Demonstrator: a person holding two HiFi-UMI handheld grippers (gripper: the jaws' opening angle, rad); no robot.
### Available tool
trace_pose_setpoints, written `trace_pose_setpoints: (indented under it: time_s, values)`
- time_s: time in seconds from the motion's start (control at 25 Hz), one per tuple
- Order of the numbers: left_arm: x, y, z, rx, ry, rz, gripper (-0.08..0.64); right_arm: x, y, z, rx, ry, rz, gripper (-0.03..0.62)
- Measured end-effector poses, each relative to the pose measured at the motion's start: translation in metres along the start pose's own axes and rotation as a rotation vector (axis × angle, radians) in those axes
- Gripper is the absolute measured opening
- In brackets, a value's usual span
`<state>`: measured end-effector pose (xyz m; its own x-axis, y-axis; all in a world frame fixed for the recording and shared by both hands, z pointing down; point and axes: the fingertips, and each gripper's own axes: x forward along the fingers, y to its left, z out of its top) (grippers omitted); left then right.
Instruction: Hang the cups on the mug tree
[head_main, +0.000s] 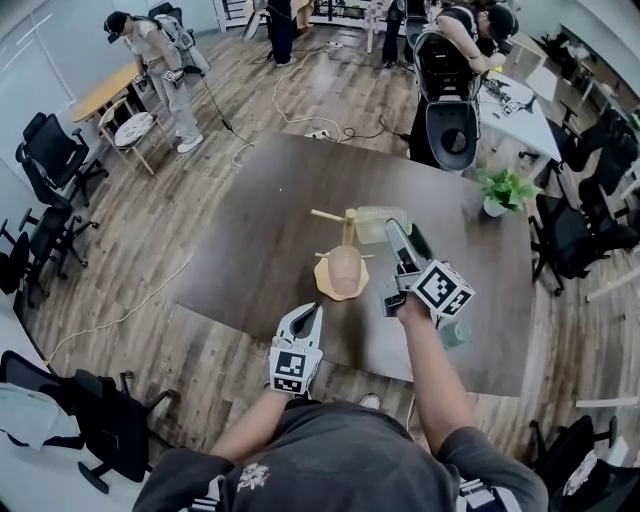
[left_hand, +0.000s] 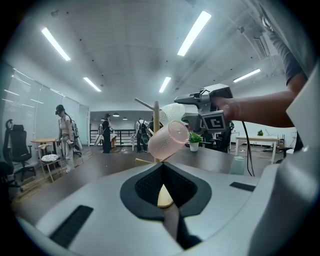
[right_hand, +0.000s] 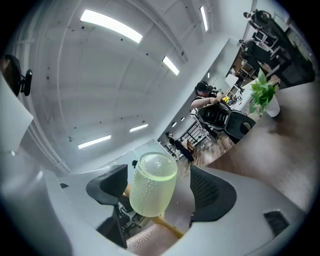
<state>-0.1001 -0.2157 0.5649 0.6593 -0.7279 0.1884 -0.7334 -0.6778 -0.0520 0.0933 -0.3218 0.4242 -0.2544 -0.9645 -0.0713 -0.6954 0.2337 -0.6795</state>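
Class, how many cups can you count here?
3: a pink cup on the mug tree, a green cup there between the open jaws of the right gripper, a teal cup on the table. None looks hidden.

No text, label, brand or number can be read.

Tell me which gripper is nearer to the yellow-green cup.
Right. The right gripper has its jaws apart on either side of the yellow-green cup at the mug tree. The left gripper sits back at the table edge.
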Motion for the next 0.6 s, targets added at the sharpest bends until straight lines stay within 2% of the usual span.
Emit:
trace_pose_setpoints:
  time_s: [0.2,0.4,0.48,0.6]
  values:
    - [0.002,-0.007,0.007,-0.027,-0.011,-0.016,0.006,-0.028,-0.013,0.000,-0.056,0.018,-0.048,0.387]
    - [0.002,-0.018,0.023,-0.050,-0.057,-0.049,0.006,-0.054,-0.020,-0.015,-0.207,0.058,-0.082,0.376]
    - [0.004,-0.026,0.021,-0.057,-0.056,-0.073,0.006,-0.066,-0.026,-0.024,-0.280,0.081,-0.124,0.305]
    - [0.007,-0.042,0.020,-0.037,-0.047,-0.118,0.006,-0.086,-0.035,-0.037,-0.434,0.131,-0.230,0.141]
